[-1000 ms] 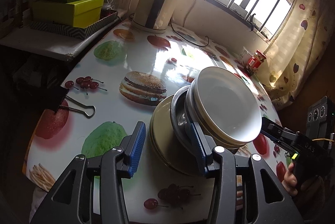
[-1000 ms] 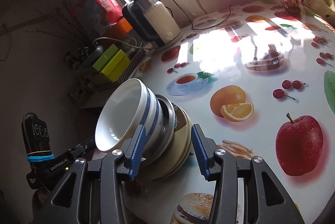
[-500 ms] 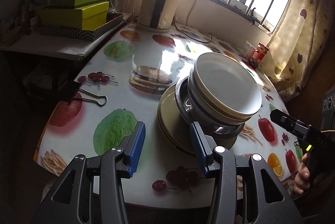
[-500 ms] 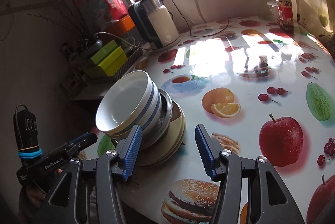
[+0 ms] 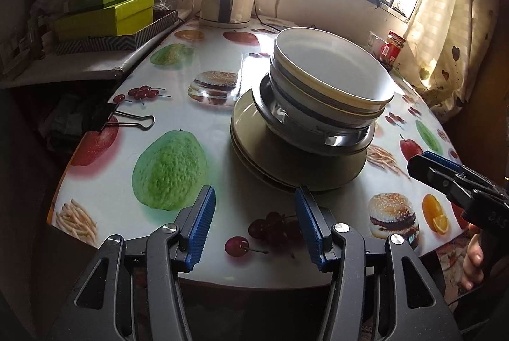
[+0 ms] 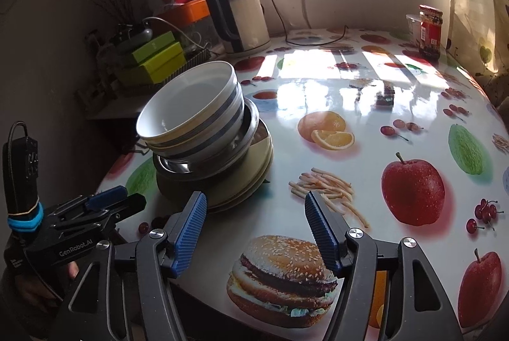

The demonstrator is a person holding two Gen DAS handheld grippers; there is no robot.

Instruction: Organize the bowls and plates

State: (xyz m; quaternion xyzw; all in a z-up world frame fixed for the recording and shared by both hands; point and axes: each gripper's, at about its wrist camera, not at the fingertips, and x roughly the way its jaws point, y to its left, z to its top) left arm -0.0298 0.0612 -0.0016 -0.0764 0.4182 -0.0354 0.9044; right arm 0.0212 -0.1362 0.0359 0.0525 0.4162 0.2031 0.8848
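You hold both grippers angled down at the table's near edge. Your left gripper (image 5: pixel 254 197) is released, jaws opening, nothing between them. Your right gripper (image 6: pixel 254 201) is likewise free and opening. Between the two, on the glossy fruit-print tablecloth (image 6: pixel 366 105), stands the stack: white blue-banded ceramic bowls (image 5: pixel 331 83) nested in a shiny steel bowl (image 5: pixel 343 140), which sits on beige round plates (image 5: pixel 251 131).
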